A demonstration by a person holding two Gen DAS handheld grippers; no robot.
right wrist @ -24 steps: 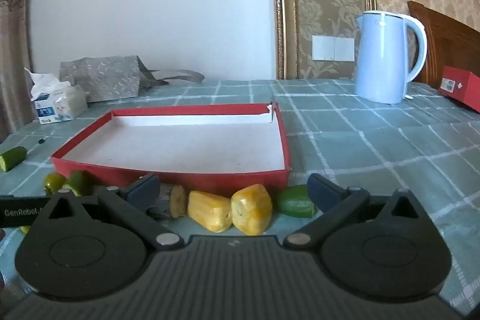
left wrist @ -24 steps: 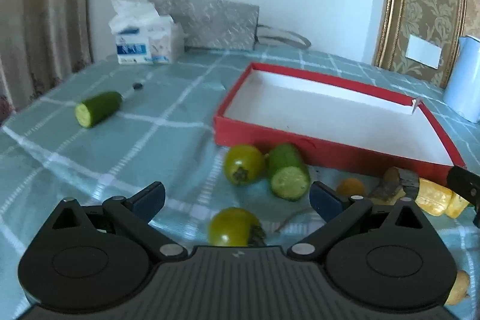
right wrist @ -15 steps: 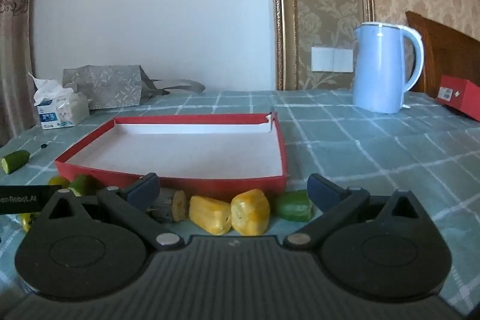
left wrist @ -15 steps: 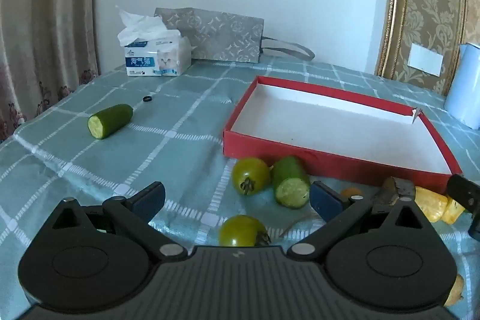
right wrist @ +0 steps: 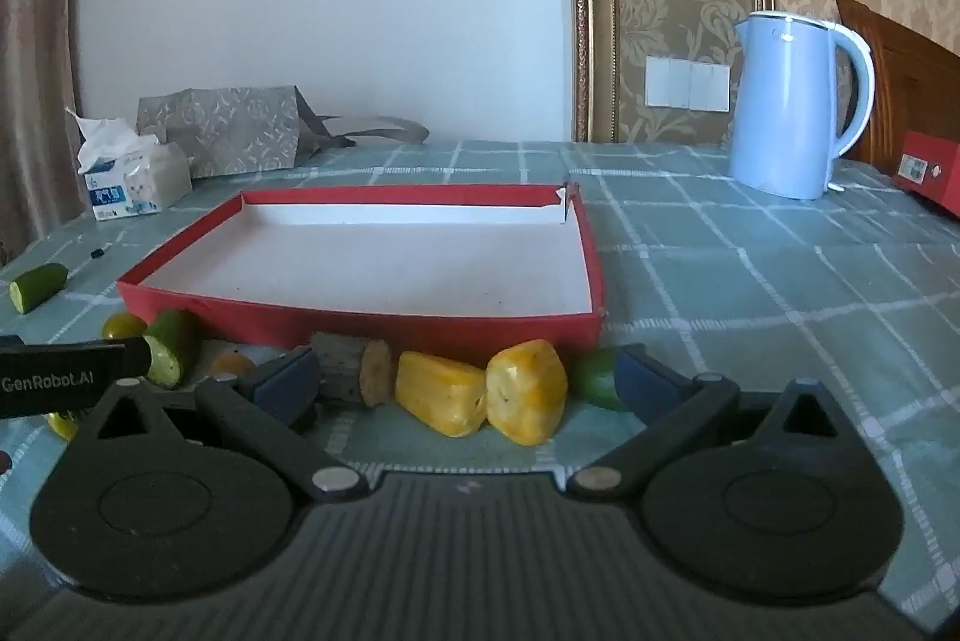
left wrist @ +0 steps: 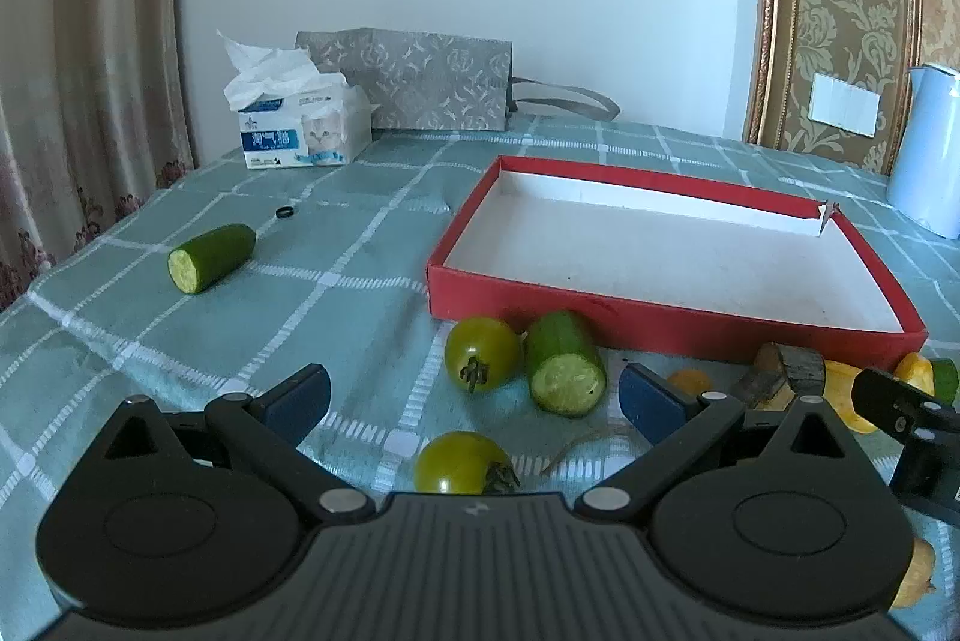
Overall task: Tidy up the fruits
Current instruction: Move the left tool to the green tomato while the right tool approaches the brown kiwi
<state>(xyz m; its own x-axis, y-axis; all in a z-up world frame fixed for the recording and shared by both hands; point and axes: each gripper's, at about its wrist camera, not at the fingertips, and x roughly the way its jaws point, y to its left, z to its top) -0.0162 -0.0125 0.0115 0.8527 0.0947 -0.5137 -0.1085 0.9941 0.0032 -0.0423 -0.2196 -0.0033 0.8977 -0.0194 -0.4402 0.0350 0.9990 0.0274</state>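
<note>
Nothing has gone into the red box (right wrist: 384,302) yet: its white floor is bare, and all the produce lies on the surface (left wrist: 240,317) along its near wall. The step in hand looks like the approach to a first pick.

The left hand-held gripper (left wrist: 474,395) has its jaws wide apart and holds nothing, with a green tomato (left wrist: 462,464) just ahead between them and a second tomato (left wrist: 483,353) touching a cucumber piece (left wrist: 564,365) beyond. The right hand-held gripper (right wrist: 462,380) is likewise spread and empty, facing two yellow chunks (right wrist: 480,398), probably cut fruit, though the view does not settle what kind. Another cucumber piece (left wrist: 210,257) lies well apart to the left.

Next, either gripper needs to close on the nearest piece, lift it over the wall, and set it inside.
</note>
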